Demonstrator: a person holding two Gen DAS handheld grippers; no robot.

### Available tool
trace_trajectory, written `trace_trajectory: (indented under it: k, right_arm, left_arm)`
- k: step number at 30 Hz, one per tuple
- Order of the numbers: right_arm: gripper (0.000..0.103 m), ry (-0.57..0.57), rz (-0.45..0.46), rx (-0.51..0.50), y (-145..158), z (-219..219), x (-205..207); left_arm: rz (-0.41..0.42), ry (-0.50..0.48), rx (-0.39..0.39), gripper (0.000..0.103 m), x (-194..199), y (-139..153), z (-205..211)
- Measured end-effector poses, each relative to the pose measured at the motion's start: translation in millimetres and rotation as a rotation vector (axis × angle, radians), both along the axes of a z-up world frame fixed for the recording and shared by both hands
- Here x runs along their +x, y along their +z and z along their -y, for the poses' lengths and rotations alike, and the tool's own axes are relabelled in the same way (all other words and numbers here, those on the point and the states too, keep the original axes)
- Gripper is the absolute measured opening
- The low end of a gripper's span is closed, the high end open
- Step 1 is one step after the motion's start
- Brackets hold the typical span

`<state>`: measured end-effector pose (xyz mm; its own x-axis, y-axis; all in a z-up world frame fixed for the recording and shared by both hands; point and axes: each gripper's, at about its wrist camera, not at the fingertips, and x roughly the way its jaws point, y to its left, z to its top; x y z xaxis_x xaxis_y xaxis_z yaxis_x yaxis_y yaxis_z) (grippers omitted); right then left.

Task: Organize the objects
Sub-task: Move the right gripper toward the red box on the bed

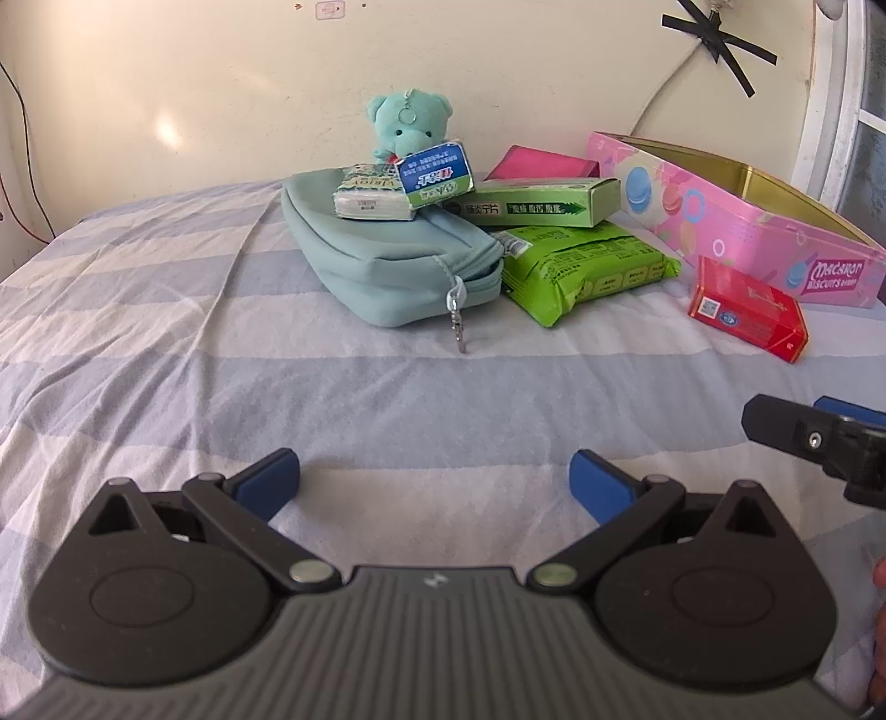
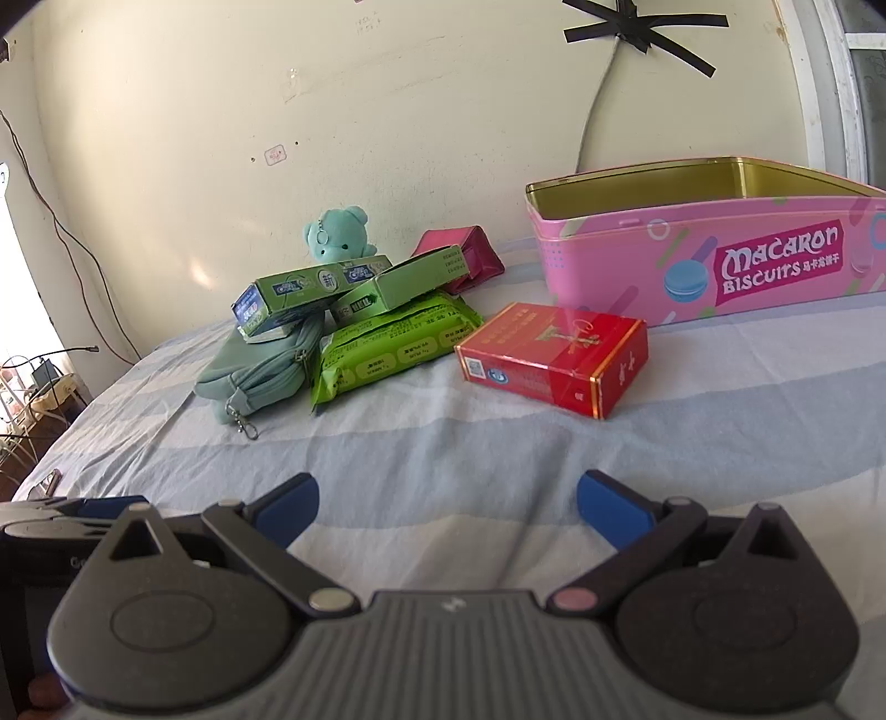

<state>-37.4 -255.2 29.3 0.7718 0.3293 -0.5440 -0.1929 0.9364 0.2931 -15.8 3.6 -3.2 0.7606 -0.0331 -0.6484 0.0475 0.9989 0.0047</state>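
An open pink macaron biscuit tin [image 1: 736,221] [image 2: 720,260] stands at the right, empty inside as far as I see. A red box [image 1: 747,315] [image 2: 554,354] lies in front of it. To the left is a pile: a teal pouch [image 1: 387,260] [image 2: 260,371], a green wipes pack [image 1: 587,266] [image 2: 387,343], a green box [image 1: 537,205] [image 2: 398,291], tissue packs [image 1: 404,185] [image 2: 299,293], a pink wallet [image 1: 540,163] [image 2: 470,257] and a teal bear [image 1: 407,122] [image 2: 335,232]. My left gripper [image 1: 434,487] and right gripper [image 2: 446,504] are open and empty, short of the objects.
A blue-and-white striped sheet [image 1: 166,343] covers the bed. The right gripper shows at the right edge of the left wrist view [image 1: 819,437]. A cream wall with a taped cable [image 2: 637,27] stands behind. A window frame [image 1: 830,111] is at the far right.
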Motion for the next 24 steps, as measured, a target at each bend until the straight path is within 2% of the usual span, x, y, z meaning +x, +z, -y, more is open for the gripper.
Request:
trace_trajectory:
  k: [24]
  right_arm:
    - [0.103,0.001,-0.001,0.001,0.3,0.0,1.1]
  left_arm:
    - [0.017,-0.007,0.011,0.103,1.7,-1.2,0.9]
